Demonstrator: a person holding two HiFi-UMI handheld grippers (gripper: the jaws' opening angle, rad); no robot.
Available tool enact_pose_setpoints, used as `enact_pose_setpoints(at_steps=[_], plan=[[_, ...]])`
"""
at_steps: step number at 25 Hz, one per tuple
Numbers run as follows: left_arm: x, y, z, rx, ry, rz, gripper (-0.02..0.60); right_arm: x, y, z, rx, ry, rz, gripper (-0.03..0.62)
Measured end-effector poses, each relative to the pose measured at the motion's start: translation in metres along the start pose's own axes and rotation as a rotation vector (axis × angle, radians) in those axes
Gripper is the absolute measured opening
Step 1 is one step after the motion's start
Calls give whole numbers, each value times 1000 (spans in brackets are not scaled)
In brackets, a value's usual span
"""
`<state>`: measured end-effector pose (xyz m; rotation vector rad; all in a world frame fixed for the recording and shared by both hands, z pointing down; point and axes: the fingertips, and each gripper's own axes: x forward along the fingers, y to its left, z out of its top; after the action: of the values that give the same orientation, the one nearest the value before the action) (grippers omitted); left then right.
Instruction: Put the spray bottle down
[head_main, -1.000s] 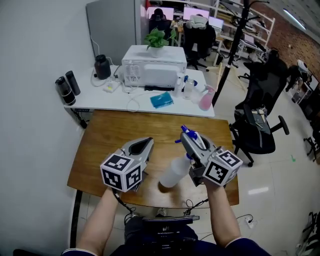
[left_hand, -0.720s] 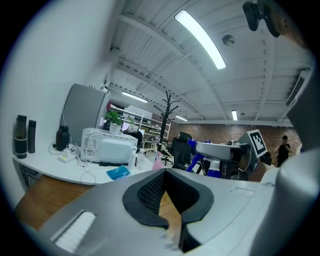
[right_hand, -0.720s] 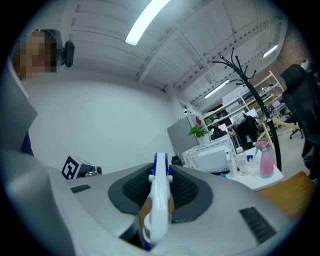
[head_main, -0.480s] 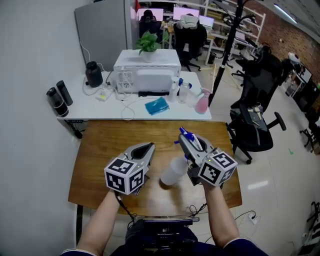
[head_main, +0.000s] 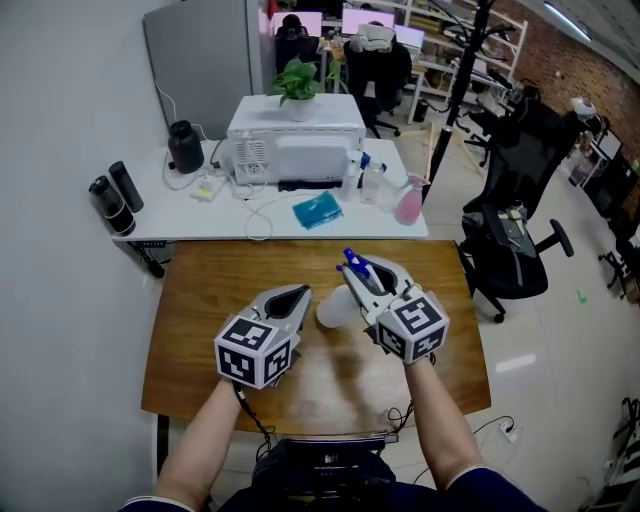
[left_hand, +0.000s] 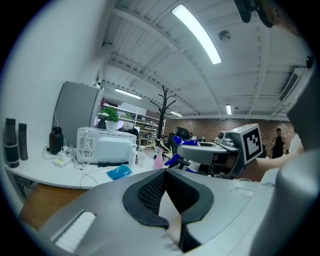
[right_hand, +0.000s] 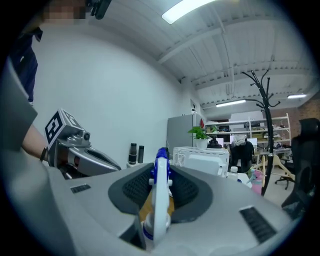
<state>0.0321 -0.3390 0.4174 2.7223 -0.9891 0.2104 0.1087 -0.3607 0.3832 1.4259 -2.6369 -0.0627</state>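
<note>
In the right gripper view, the right gripper (right_hand: 161, 181) is clamped on the spray bottle (right_hand: 159, 205) at its blue-and-white head. Only the head view shows the bottle's pale body tilted over the wooden table (head_main: 200, 300). The left gripper (left_hand: 166, 176) is beside it, jaws together and empty.

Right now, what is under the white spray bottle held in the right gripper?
Only bare brown wooden tabletop shows under the white spray bottle clamped in the right gripper. The patch beneath its base is covered, so contact cannot be judged.
</note>
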Motion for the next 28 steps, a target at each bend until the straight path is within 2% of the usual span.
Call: enact_pose_setpoints(at_steps=[12,22,28], plan=[[-11,19,-21,-59,30,18,11,30,8,-35,-38,167,10,110],[-17,31,-27,-82,34,26,11,58,6,-42,9,153,21,110],[-21,40,-29,-80,40,34,11,70,8,-41,24,105,10,109]])
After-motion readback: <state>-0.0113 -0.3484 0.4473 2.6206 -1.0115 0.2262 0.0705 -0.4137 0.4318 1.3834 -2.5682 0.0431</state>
